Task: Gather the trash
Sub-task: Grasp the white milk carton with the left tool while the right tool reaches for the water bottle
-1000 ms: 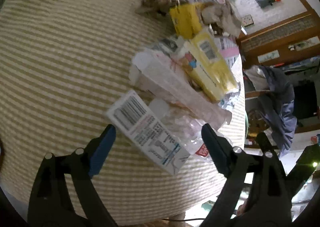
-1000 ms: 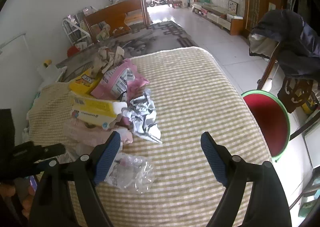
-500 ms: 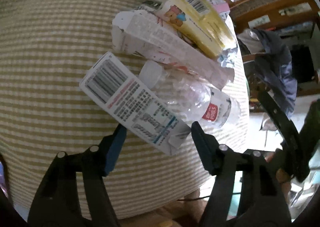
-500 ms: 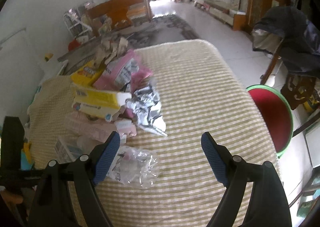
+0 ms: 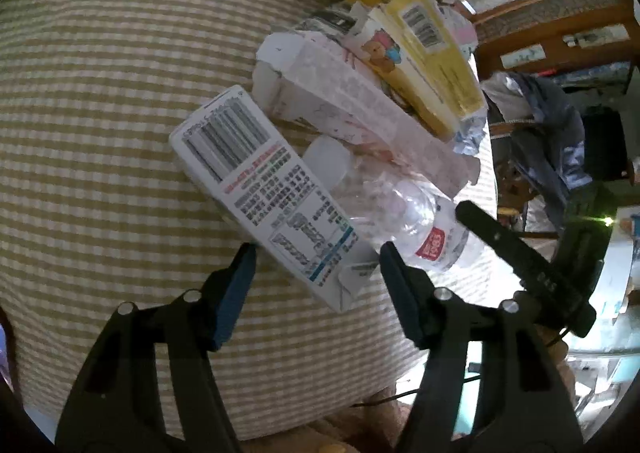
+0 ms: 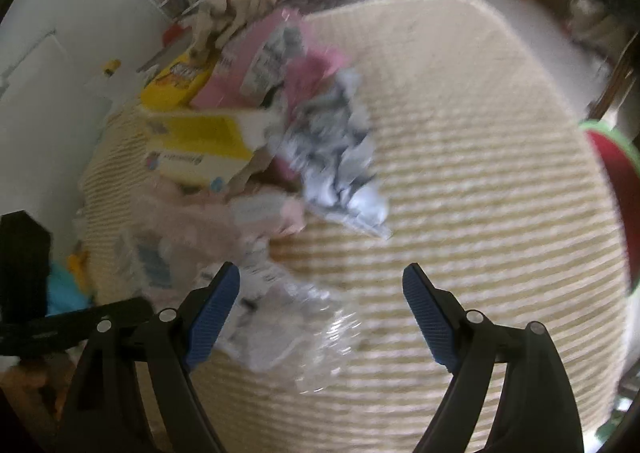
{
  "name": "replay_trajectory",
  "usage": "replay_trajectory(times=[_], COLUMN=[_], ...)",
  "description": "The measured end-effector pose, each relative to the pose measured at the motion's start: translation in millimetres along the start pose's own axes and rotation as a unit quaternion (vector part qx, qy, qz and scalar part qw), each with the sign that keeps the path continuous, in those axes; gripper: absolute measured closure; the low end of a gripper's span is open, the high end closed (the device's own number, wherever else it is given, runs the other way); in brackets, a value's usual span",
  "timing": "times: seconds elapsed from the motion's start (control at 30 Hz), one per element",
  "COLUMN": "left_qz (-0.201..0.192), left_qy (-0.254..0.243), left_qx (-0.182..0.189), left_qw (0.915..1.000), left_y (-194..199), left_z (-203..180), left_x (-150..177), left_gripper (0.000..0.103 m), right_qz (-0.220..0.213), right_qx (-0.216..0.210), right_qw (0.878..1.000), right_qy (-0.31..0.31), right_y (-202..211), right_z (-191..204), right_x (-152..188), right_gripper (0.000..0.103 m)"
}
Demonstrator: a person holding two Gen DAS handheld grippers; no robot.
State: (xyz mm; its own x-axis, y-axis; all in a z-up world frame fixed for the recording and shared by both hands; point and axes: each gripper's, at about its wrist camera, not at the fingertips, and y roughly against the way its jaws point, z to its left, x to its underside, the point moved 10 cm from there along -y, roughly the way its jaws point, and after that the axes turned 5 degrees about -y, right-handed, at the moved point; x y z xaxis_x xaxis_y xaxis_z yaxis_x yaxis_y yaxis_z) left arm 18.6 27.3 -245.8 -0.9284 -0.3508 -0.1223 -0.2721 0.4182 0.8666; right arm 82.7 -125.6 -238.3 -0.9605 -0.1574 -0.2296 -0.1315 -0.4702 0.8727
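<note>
— What is seen, from the biggest thing down?

— A table (image 5: 100,101) covered with a checked cloth is seen, with trash heaped along one side: a yellow box (image 5: 436,53), a pale pink carton (image 5: 352,109), crumpled foil (image 6: 340,157).

— And nearer the grippers?

— A white box with a barcode (image 5: 264,189) is laid across a clear plastic bottle (image 5: 404,213). The box's near end is bracketed by the left gripper (image 5: 314,277), whose jaws are closing; the pads are not yet pressed on it.

— The right one?

— The right gripper (image 6: 320,305) is held wide open above the bottle (image 6: 312,337); nothing is gripped, and that view is blurred.
</note>
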Motion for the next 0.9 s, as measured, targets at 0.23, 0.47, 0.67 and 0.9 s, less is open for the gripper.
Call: replay_trajectory(times=[0.23, 0.47, 0.67, 0.9], left_qz=[0.013, 0.003, -0.028, -0.065], left_qy=[-0.024, -0.019, 0.007, 0.031], left_qx=[-0.022, -0.059, -0.06, -0.07], left_qw=[0.9994, 0.9981, 0.9978, 0.9949], left_y=[16, 39, 55, 47], left_z=[9, 30, 39, 46], left_x=[-7, -5, -9, -35], left_gripper=[0.052, 0.056, 0.052, 0.047], right_qz=[0.074, 0.095, 0.023, 0.01], right_qx=[-0.051, -0.046, 0.03, 0.058], right_qw=[0.996, 0.994, 0.994, 0.984], right_qy=[0.004, 0.032, 0.104, 0.17], right_y=[-3, 4, 17, -1], right_z=[30, 53, 63, 95], right_x=[42, 71, 48, 41], right_gripper=[0.021, 0.022, 0.022, 0.022])
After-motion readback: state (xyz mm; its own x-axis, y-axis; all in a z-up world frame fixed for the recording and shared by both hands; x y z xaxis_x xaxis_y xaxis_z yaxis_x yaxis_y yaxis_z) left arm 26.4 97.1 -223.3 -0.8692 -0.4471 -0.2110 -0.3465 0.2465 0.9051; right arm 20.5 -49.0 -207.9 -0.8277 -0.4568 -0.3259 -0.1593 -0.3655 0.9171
